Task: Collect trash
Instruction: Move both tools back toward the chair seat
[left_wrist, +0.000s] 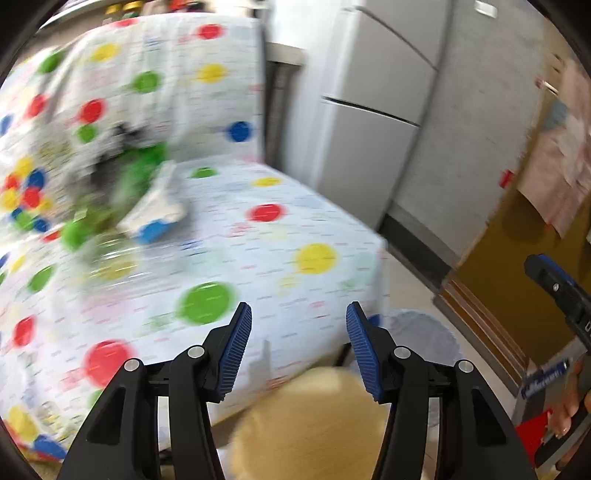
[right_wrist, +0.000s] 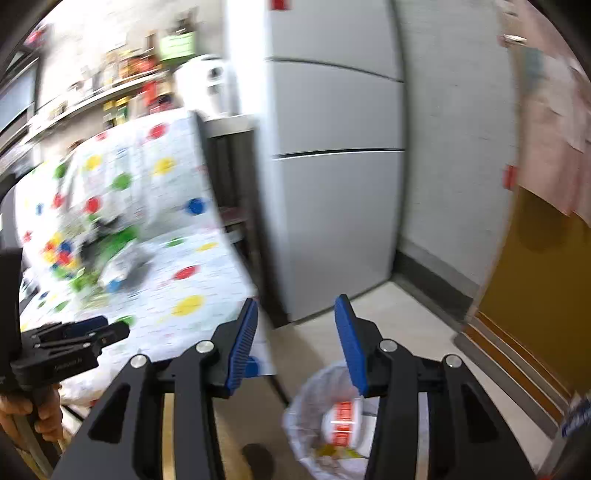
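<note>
A blurred pile of trash (left_wrist: 122, 192), green wrappers, crumpled paper and a clear bottle, lies on the dotted tablecloth (left_wrist: 258, 258); it also shows in the right wrist view (right_wrist: 99, 254). A bin with a white liner (right_wrist: 332, 417) stands on the floor beside the table and holds a white cup with red print (right_wrist: 343, 424). My left gripper (left_wrist: 298, 328) is open and empty over the table's near corner. My right gripper (right_wrist: 295, 328) is open and empty above the bin. The left gripper also shows in the right wrist view (right_wrist: 88, 332).
A white fridge (right_wrist: 332, 147) stands behind the table's right end. A brown door (right_wrist: 543, 295) is at the right. Shelves with jars (right_wrist: 122, 85) run along the back wall. A round wooden stool (left_wrist: 310, 424) sits under my left gripper.
</note>
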